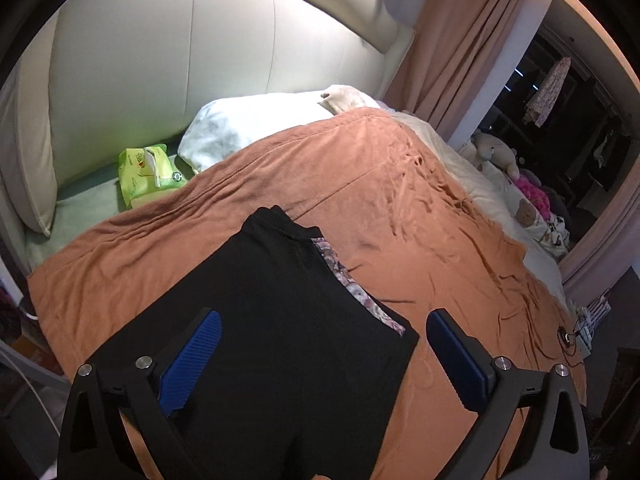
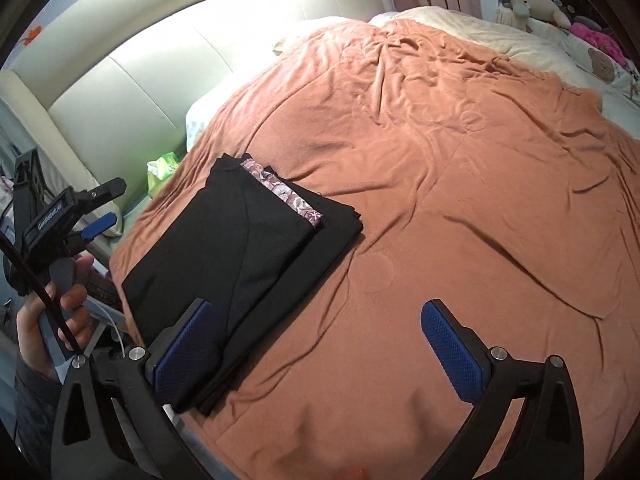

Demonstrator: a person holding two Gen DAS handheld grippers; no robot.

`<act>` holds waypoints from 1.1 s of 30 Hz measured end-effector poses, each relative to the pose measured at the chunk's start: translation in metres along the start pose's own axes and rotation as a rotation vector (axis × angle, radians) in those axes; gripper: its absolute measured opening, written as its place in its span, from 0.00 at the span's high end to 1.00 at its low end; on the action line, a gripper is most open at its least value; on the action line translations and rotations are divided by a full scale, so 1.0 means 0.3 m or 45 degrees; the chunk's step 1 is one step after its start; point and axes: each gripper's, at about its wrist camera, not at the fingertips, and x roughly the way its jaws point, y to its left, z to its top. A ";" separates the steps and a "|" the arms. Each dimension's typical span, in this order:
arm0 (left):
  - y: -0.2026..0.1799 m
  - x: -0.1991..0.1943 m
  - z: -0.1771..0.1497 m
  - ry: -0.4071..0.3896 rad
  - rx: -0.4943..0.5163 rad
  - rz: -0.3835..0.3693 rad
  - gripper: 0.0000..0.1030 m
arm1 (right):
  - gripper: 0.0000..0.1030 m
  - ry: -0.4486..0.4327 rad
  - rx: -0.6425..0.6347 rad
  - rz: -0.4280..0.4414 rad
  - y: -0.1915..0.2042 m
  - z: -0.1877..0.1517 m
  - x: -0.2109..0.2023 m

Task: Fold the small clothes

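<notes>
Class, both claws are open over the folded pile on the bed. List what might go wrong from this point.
1. The folded black garment lies near the edge of the orange blanket; a nudge might push it off.
2. The left claw hangs open right over it, and a finger could snag the fabric.
3. The floral piece pokes out, so the stack may come undone.

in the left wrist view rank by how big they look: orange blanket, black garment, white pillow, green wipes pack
Largest to smallest as seen:
1. orange blanket
2. black garment, though it lies nearest the camera, which inflates it
3. white pillow
4. green wipes pack
</notes>
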 end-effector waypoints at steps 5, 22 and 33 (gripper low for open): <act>-0.096 -0.097 -0.083 0.029 0.045 0.007 0.00 | 0.00 -0.027 0.006 0.007 -0.025 -0.037 -0.144; -0.431 -0.453 -0.422 -0.051 0.229 0.069 0.00 | 0.00 -0.218 -0.041 0.016 -0.165 -0.265 -0.661; -0.626 -0.620 -0.649 -0.114 0.370 0.021 0.00 | 0.00 -0.339 -0.066 -0.064 -0.273 -0.557 -0.915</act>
